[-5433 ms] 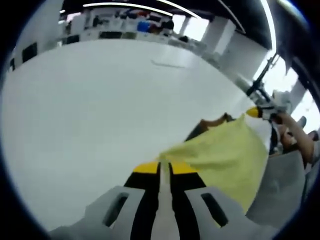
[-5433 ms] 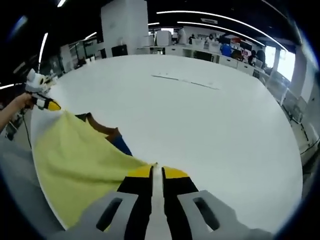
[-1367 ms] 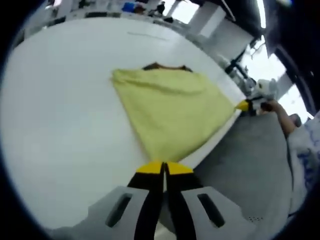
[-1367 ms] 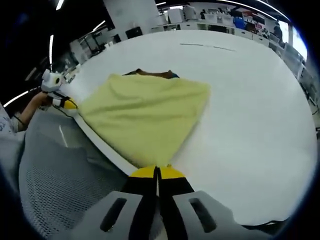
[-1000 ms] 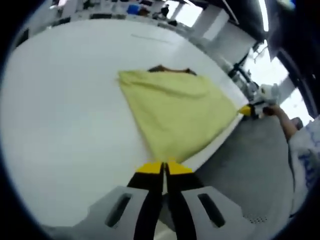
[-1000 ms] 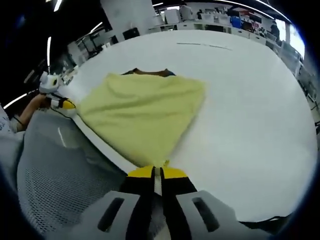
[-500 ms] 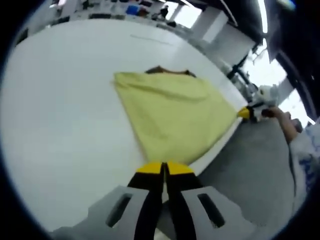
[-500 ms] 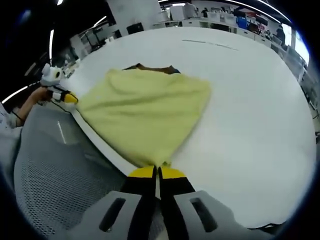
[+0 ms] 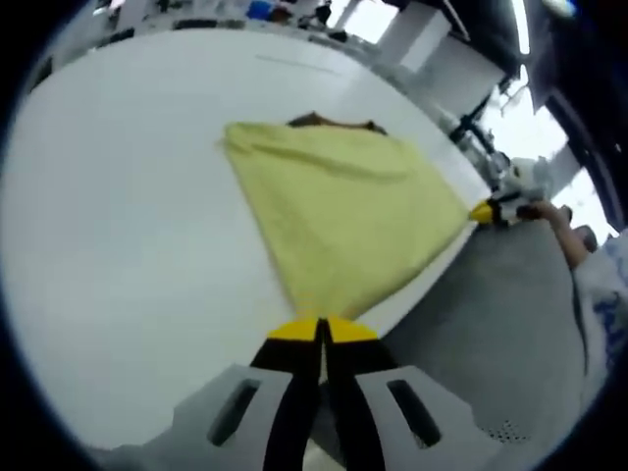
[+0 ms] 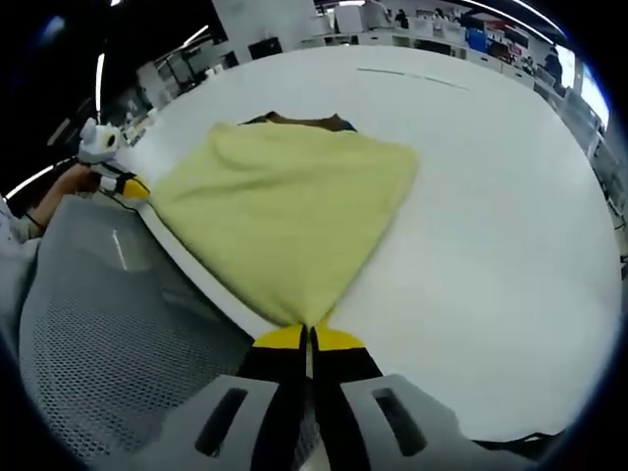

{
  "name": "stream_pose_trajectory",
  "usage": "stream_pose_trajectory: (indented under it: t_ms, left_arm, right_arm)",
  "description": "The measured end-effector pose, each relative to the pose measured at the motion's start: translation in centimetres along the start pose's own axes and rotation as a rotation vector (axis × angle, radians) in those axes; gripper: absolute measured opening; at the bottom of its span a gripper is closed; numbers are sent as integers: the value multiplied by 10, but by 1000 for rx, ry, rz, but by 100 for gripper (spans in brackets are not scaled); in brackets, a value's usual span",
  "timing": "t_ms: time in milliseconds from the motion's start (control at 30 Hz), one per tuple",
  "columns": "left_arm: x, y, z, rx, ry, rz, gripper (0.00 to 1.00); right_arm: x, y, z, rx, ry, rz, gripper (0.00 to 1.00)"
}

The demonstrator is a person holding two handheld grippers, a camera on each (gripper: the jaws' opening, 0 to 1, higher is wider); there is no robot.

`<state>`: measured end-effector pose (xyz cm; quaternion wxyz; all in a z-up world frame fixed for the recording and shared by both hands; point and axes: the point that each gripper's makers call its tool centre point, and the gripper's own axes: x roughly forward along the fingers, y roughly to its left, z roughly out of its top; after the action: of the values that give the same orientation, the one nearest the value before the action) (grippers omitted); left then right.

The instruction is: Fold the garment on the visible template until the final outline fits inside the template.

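Gripping garment (image 9: 339, 221) corners | both tongs closed, prob. | on table (image 9: 118, 196)

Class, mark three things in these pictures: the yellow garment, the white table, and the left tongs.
yellow garment (image 9: 343, 211), left gripper view, middle of the spread cloth.
white table (image 10: 491, 245), right gripper view, bare top beside the cloth.
left tongs (image 9: 320, 332), left gripper view, between the yellow tips.
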<state>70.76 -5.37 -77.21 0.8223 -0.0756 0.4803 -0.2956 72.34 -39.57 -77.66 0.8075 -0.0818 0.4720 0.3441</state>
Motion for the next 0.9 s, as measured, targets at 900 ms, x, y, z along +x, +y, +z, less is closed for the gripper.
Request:
stream_pose_trajectory:
  t_ms: [900]
  left_arm:
    - [7,-7,-6,13,18,-12,0]
  right_arm:
    - [-1,-8,-2,-95,27,-65,2]
